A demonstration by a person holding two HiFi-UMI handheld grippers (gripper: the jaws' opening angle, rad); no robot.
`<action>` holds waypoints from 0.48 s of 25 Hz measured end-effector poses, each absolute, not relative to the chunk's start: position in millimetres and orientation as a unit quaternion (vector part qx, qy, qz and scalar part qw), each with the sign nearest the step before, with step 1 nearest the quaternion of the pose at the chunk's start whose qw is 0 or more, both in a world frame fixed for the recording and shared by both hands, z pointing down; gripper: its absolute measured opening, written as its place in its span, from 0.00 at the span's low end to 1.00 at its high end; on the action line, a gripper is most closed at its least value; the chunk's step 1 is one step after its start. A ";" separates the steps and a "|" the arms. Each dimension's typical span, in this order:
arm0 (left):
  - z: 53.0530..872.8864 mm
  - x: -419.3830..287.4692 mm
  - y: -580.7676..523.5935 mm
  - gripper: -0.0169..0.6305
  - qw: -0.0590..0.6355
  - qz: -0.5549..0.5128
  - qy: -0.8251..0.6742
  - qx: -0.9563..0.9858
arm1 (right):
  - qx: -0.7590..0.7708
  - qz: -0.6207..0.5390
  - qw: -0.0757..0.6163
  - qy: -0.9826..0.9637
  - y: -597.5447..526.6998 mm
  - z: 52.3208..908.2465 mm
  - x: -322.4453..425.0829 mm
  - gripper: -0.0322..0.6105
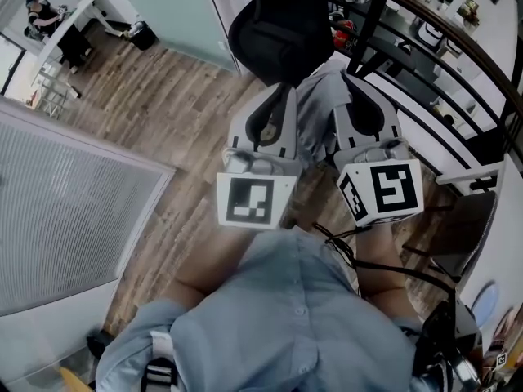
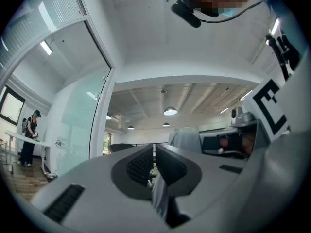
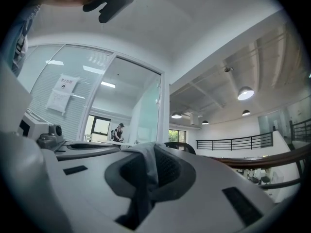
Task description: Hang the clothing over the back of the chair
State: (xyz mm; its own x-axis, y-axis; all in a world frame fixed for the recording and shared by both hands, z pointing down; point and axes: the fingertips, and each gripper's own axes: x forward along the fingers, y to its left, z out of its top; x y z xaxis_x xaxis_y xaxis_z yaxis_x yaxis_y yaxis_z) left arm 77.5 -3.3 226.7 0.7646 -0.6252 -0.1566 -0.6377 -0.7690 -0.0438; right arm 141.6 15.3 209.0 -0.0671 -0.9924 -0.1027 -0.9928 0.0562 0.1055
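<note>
While both pairs of jaws are pressed together, I have the clothing (image 1: pixel 317 117) caught in them, a soft, thin, pale grey-blue fabric that falls in loose folds. My left gripper (image 2: pixel 154 154) bites a narrow pleat of it: the two dark, ribbed pads meet almost face to face and the cloth slips out below them as a limp strip. My right gripper (image 3: pixel 151 157) pinches a thicker bunch, which humps over the top of one pad and trails down through the slot. Both tools are smooth, matt grey plastic with rounded shells, and each carries at its rear a white marker cube (image 1: pixel 255 200) printed with black squares.

From the head view the garment's long axis runs side to side, from one gripper to the other, with the held edge uppermost and the rest sagging between the two shells. Both grippers point away from me, about level, toward the chair (image 1: pixel 278 27), whose black, curved back sits just beyond their tips. Whether the fabric touches that back I cannot tell. Under everything lies a floor (image 1: pixel 188 113) of brown wood-grain planks. A railing (image 1: pixel 445 88) of thin dark bars curves along the right, and my own light blue buttoned shirt (image 1: pixel 294 317) fills the bottom of the view
</note>
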 end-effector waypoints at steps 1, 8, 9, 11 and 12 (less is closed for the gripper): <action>227.9 78.8 -8.2 0.06 0.046 0.066 0.336 -0.938 | -0.682 0.073 0.000 0.727 9.5 210.3 142.5 0.09; 235.7 87.4 -58.4 0.06 0.039 0.066 0.327 -0.942 | -0.687 0.073 -0.010 0.723 -39.7 215.6 150.1 0.09; 235.8 87.1 -67.6 0.06 0.038 0.068 0.326 -0.942 | -0.689 0.073 -0.011 0.721 -48.4 216.2 150.1 0.09; 236.0 85.0 -87.1 0.06 0.039 0.072 0.323 -0.943 | -0.692 0.076 -0.013 0.718 -67.1 216.7 149.0 0.09; 236.2 84.0 -97.5 0.06 0.038 0.073 0.322 -0.943 | -0.694 0.077 -0.013 0.716 -76.8 216.4 148.8 0.09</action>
State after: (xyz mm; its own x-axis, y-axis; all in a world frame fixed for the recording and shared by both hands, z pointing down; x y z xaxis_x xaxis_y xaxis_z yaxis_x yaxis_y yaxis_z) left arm 84.0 -97.5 236.2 0.7822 -0.6016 -0.1621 -0.6127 -0.7899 -0.0254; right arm 148.8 -76.8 216.4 -0.0378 -0.9953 -0.0889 -0.9914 0.0261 0.1285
